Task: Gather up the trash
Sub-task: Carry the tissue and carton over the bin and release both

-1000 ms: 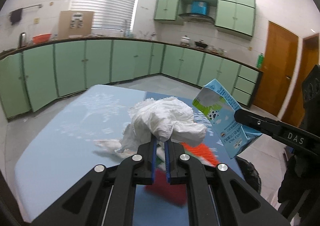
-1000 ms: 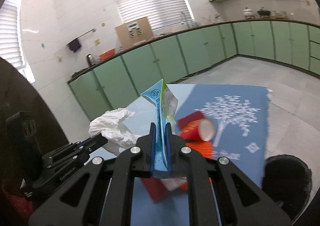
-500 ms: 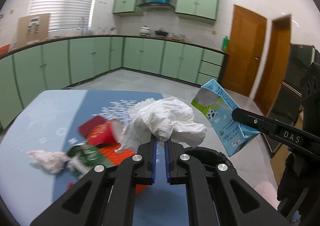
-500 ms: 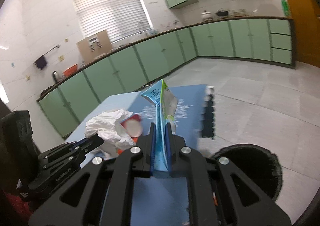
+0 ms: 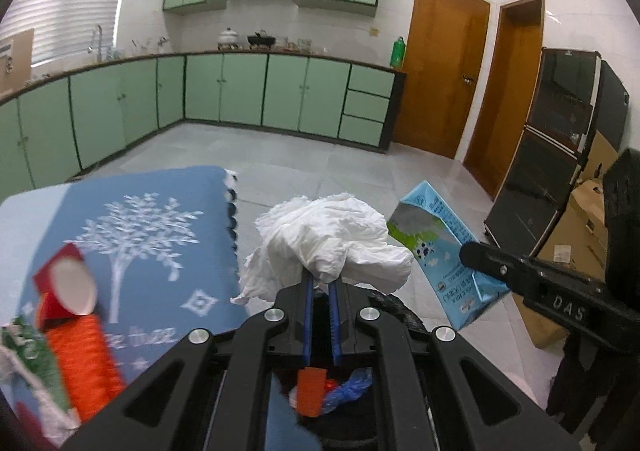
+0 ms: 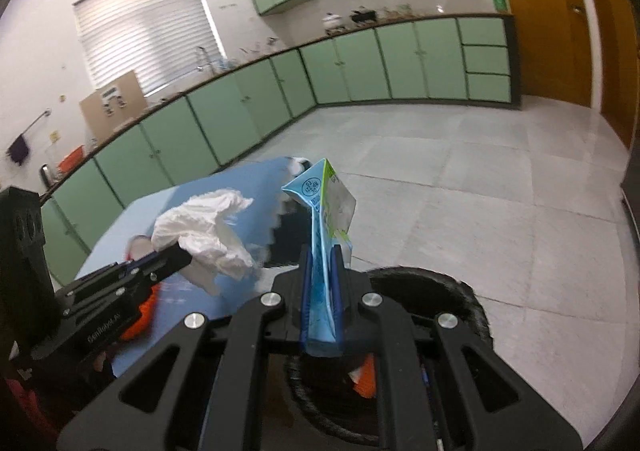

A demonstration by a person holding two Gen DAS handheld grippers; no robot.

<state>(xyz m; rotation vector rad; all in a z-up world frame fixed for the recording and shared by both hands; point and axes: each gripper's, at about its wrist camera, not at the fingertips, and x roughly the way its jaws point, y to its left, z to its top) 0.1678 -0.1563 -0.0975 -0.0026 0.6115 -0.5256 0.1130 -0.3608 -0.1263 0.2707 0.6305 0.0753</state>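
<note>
Evidently the drop-off step was in hand: a tissue (image 5: 332, 239) was pinched in the left gripper (image 5: 320, 283) and a carton (image 6: 326, 235), at its 3 o'clock, was clamped in the right gripper (image 6: 320, 283), both over the bin (image 6: 448, 283), so release was called for next.

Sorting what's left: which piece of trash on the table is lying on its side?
The red paper cup, tipped over with its white mouth facing the camera, beside the orange wrapper on the blue tablecloth.
</note>
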